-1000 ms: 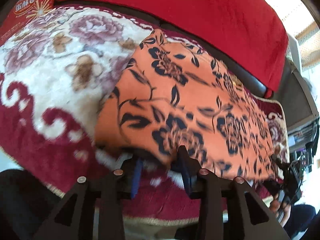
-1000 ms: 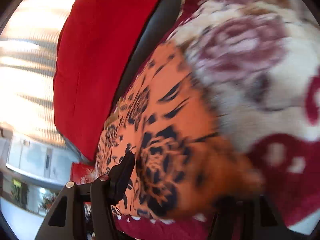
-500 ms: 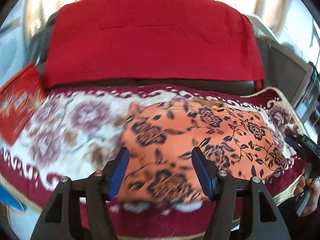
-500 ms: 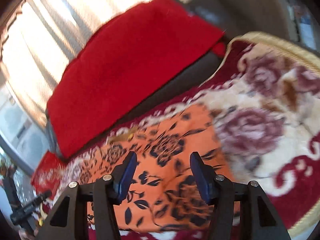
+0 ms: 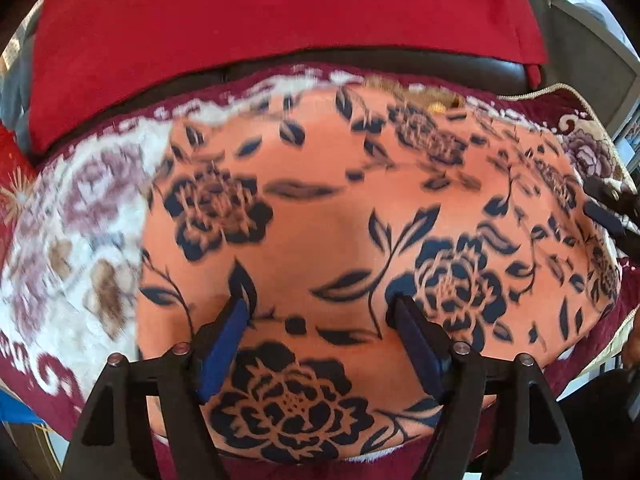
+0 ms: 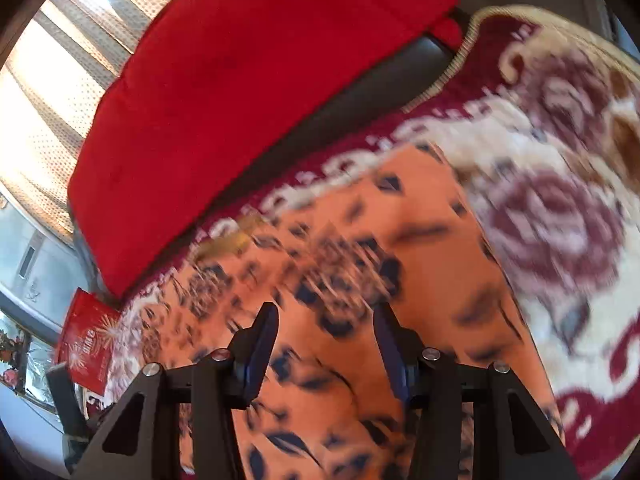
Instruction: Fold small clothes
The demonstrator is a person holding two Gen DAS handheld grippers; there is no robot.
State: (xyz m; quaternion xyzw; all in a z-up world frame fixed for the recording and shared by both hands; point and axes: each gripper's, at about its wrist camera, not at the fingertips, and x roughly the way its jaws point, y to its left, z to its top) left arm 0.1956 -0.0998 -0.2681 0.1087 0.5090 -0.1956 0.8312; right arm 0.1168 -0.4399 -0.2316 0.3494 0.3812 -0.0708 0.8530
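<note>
- While both grippers hang above it, we see the orange floral garment [image 5: 340, 216] lying flat on the floral blanket [image 5: 80, 216], nearer its right end.
- Left gripper [image 5: 320, 312]: jaws have just been opening, now spread wide, nothing gripped, cloth below them.
- Right gripper [image 6: 326, 320]: jaws have just been closing a little, pads apart, nothing between them.
- Far side: red cushion [image 5: 280, 16] on the sofa back.
- Far left: red packet [image 6: 86, 344] beside the blanket.

A dark sofa [image 5: 460, 68] has a red cloth [image 5: 280, 12] on its back. Sun shines through a curtain [image 6: 48, 92] behind it.
</note>
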